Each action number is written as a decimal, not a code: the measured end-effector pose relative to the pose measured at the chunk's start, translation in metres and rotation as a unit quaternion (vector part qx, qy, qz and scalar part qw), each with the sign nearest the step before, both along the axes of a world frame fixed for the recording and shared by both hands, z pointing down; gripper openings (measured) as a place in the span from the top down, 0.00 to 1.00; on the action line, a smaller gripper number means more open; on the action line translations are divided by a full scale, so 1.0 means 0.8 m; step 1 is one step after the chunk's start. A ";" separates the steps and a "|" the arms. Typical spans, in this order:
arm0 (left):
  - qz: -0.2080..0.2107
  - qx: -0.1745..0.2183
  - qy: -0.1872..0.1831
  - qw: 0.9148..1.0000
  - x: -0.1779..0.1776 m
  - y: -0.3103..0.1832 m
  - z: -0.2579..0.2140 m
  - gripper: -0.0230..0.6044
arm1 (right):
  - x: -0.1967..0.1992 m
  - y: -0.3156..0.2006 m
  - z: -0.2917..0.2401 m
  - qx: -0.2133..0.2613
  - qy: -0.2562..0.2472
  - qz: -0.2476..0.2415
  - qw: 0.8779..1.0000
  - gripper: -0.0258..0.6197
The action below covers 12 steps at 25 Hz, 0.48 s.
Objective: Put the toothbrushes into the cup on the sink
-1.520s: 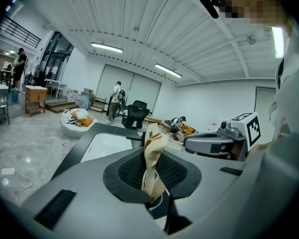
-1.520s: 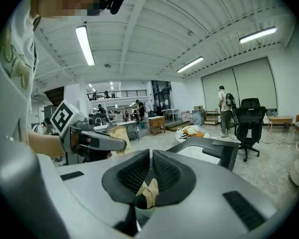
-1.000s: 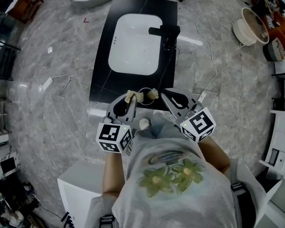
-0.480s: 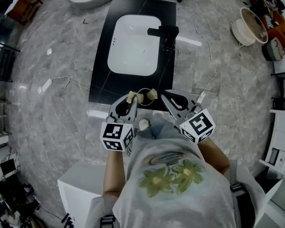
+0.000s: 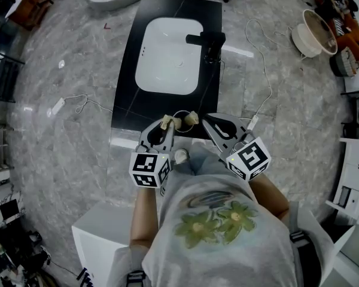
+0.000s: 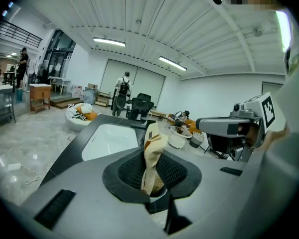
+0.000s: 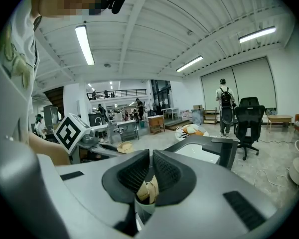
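Left tool [image 6: 150, 169] clamps a toothbrush [image 6: 154, 142]; right tool [image 7: 150, 169] has its jaws closed.

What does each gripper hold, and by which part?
Left gripper: a cream toothbrush, pinched low on its length, its top end standing above the jaws. Right gripper: jaws together; a hold cannot be told.

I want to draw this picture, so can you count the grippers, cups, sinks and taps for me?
Grippers: 2 (left gripper, right gripper)
Cup: 1
Sink: 1
Tap: 1
Total: 5
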<state>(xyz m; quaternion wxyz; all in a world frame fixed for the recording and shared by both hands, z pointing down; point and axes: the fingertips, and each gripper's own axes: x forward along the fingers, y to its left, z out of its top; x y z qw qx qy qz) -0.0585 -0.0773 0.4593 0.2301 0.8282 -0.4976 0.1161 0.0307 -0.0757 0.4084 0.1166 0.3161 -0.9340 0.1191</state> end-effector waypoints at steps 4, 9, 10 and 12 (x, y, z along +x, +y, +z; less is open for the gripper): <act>-0.004 -0.004 -0.003 1.000 0.000 0.000 0.006 0.86 | -0.001 0.001 0.000 -0.002 0.001 0.000 1.000 0.88; -0.006 -0.010 -0.005 1.000 -0.001 0.000 0.015 0.86 | -0.001 0.001 0.003 -0.002 0.004 -0.003 1.000 0.88; -0.007 -0.011 -0.005 1.000 -0.001 0.000 0.016 0.86 | -0.001 0.001 0.003 -0.003 0.004 -0.001 1.000 0.88; -0.008 -0.013 -0.006 1.000 -0.001 -0.001 0.019 0.86 | -0.001 0.001 0.003 -0.004 0.005 -0.001 1.000 0.88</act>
